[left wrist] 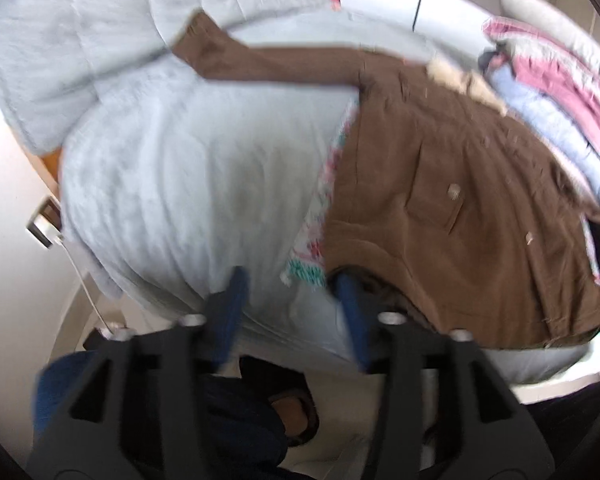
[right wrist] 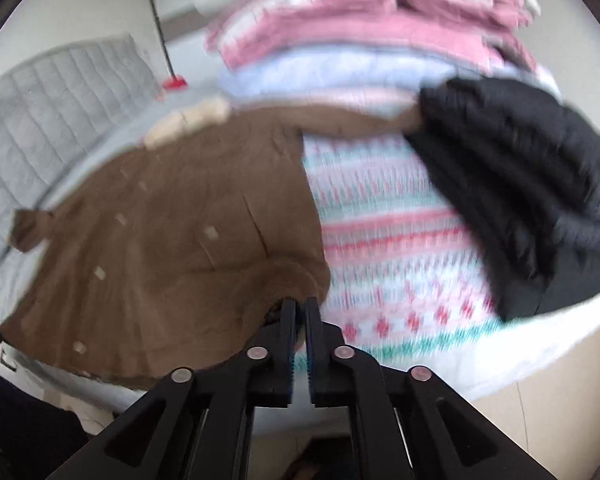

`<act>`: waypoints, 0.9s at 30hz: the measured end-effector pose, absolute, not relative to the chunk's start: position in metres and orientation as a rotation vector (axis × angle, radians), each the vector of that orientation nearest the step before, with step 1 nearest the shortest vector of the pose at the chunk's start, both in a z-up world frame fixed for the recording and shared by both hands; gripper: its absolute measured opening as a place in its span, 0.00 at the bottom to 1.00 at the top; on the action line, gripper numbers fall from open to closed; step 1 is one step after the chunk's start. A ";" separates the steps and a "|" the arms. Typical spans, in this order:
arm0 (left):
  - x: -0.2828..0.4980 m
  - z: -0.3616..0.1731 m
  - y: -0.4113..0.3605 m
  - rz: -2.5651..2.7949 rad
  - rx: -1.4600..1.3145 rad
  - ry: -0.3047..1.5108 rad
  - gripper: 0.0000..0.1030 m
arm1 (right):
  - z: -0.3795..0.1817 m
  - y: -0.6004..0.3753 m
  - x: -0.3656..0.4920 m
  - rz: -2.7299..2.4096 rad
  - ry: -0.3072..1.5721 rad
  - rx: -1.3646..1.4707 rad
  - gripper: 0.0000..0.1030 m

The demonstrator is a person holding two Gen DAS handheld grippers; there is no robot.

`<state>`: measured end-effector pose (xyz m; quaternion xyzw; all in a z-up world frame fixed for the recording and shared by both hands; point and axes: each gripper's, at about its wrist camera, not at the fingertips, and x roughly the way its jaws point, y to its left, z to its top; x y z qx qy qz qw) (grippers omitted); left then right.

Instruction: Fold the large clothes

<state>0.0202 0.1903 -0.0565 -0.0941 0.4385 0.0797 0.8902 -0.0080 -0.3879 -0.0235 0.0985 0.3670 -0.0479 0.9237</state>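
Observation:
A brown coat [left wrist: 440, 208] with a pale fur collar [left wrist: 468, 84] lies spread on the bed [left wrist: 180, 180], one sleeve stretched out to the left. Its hem partly covers a pink-and-green patterned knit [left wrist: 320, 208]. My left gripper [left wrist: 290, 296] is open above the bed's near edge, with only sheet and the knit's corner showing between its blue fingers [left wrist: 232, 304]; the right-hand finger is beside the coat's hem. In the right wrist view my right gripper [right wrist: 300, 308] is barely open, a thin slit between its jaws, tips at the hem of the coat [right wrist: 160, 240]. No cloth shows in the slit.
The patterned knit [right wrist: 400, 240] lies right of the coat, with a black padded jacket [right wrist: 520, 184] on its far right side. A stack of folded pink and light-blue clothes [right wrist: 360, 32] stands behind. A grey quilt [left wrist: 100, 20] is bunched at the far left. A person's sandalled foot [left wrist: 296, 416] is below.

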 end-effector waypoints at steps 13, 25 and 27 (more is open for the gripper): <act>0.081 0.023 0.134 0.058 -0.166 0.737 0.80 | 0.030 -0.450 0.057 -0.142 0.600 0.416 0.70; 0.227 0.045 0.024 -0.154 -0.201 0.705 0.99 | 0.082 -0.483 0.153 -0.354 0.491 0.401 1.00; 0.252 0.030 0.014 -0.163 -0.206 0.726 0.99 | 0.073 -0.490 0.172 -0.370 0.504 0.397 1.00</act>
